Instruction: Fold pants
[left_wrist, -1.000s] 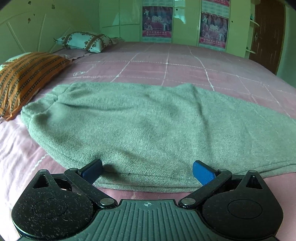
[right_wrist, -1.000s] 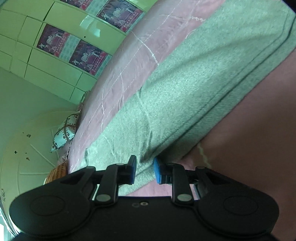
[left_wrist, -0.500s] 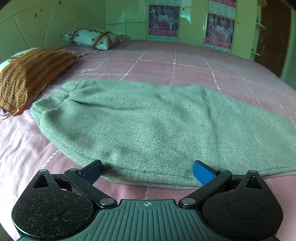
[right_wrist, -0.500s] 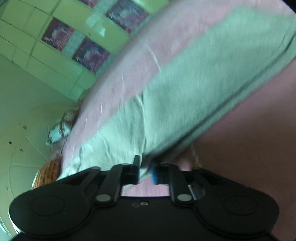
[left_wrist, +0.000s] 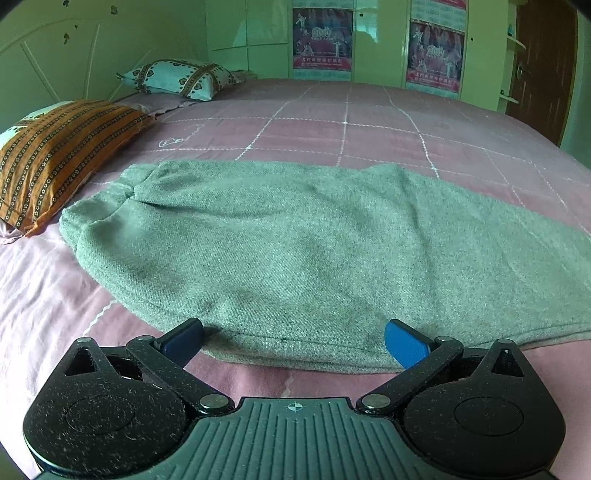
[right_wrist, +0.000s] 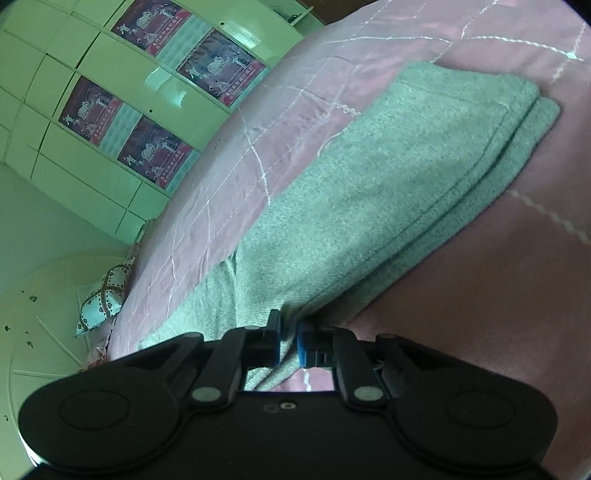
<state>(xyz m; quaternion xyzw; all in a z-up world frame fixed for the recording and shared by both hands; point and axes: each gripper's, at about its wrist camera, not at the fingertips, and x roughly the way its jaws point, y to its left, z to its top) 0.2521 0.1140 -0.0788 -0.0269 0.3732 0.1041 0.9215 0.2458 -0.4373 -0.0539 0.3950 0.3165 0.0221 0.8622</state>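
Pink bed (left_wrist: 369, 122): grey pants (left_wrist: 295, 251) lie flat along its near edge. Right gripper (right_wrist: 288, 341) jaws pinching the hem; left gripper (left_wrist: 293, 341) jaws spread, empty. Risk: one-sided pull skews the fold.

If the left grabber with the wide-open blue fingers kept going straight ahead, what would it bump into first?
Most likely the green pants. The left gripper is open and tilted down, with the near edge of the pants right between its fingertips. How far above the bed it sits is unclear.
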